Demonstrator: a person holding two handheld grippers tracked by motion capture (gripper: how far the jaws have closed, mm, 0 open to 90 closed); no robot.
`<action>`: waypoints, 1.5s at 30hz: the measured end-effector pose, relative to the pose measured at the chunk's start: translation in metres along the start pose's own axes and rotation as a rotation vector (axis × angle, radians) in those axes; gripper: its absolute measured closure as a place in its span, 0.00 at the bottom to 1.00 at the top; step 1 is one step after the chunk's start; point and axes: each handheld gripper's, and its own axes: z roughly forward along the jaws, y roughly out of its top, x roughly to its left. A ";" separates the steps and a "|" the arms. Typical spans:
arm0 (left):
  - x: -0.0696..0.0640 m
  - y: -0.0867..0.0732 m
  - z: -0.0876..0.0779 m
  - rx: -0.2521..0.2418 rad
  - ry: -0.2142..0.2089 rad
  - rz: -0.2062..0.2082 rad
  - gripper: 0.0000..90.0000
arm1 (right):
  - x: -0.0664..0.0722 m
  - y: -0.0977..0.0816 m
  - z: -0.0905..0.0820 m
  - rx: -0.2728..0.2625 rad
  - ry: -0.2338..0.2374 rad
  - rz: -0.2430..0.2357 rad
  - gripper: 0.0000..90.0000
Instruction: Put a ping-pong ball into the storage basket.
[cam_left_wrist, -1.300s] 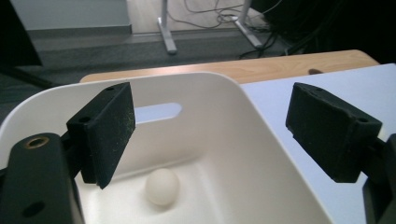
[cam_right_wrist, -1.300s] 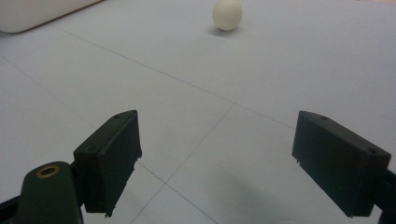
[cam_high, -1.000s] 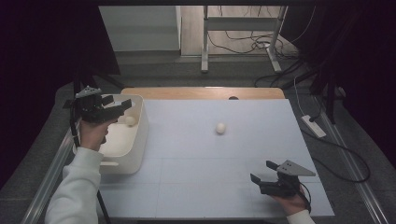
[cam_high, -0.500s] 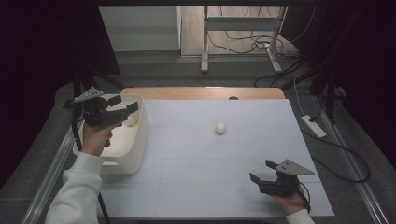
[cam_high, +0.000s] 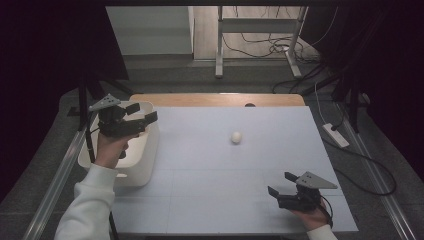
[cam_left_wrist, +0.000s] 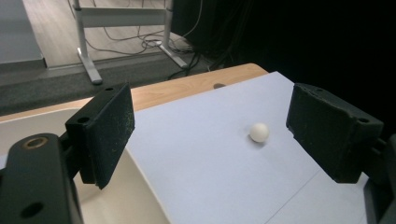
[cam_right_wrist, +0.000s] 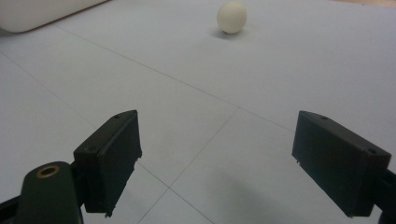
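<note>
Left of the frame in the high view: the left gripper (cam_high: 142, 114) hangs over the near rim of the white tub (cam_high: 145, 165), its fingers spread wide with nothing between them. In the left gripper view the two black fingers (cam_left_wrist: 105, 130) frame the scene, the tub's pale inner wall below them and the ball beyond.

Centre: the small white ball (cam_high: 236, 137) lies alone on the pale sheet of the worktop (cam_high: 210, 200), well apart from both grippers and from the tub. It appears in the upper part of the right gripper view (cam_right_wrist: 232, 17) and at mid-right of the left gripper view (cam_left_wrist: 258, 132).

Right, low in the frame: the right gripper (cam_high: 281, 183) sits close to the worktop near the front edge, fingers likewise spread and empty.

Judgement on the step in hand: the ball looks to be the next pick, probably bound for the tub. To do it well, the chosen gripper should come in low and level, straddle the ball at its widest line, and close gently, since a round, light thing will roll off at a glancing touch.

Hard to make out: the tub's contents are masked by the left hand and gripper in the high view, and its floor is cut off in the left gripper view. The room beyond is largely dark.
</note>
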 end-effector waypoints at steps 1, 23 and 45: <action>-0.002 0.000 0.001 0.002 -0.006 0.005 0.18 | 0.000 0.000 0.000 0.002 -0.002 -0.002 0.17; -0.032 0.000 0.019 0.019 -0.082 0.074 0.17 | -0.001 -0.002 -0.001 0.001 -0.007 0.004 0.17; -0.060 -0.006 0.052 0.087 -0.155 0.108 0.17 | -0.001 -0.002 -0.002 0.000 -0.007 0.002 0.17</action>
